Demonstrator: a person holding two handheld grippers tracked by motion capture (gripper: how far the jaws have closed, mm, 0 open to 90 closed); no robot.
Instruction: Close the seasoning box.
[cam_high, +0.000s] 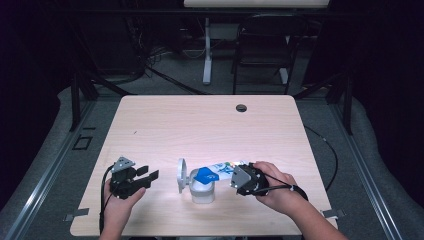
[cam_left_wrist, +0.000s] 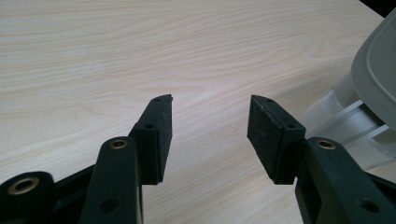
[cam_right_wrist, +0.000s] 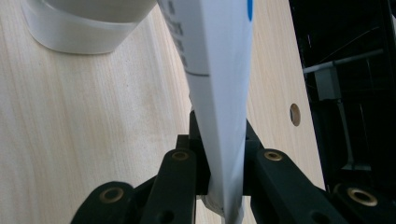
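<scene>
- My right tongs, wrist turned left, pinch a white-and-blue pouch over the open grey container near the desk's near edge.
- My left tongs rest spread, left of it.

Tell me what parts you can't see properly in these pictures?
- Inside of the white plastic container: high view, covered by the white and blue pouch.
- Print on the pouch: too small in the high view; right gripper view sees it edge-on, the top edge cutting it off.
- Container's grey open lid: left gripper view, right edge cuts it.
- Right gripper pads: high view, hidden under its grey plate.
</scene>
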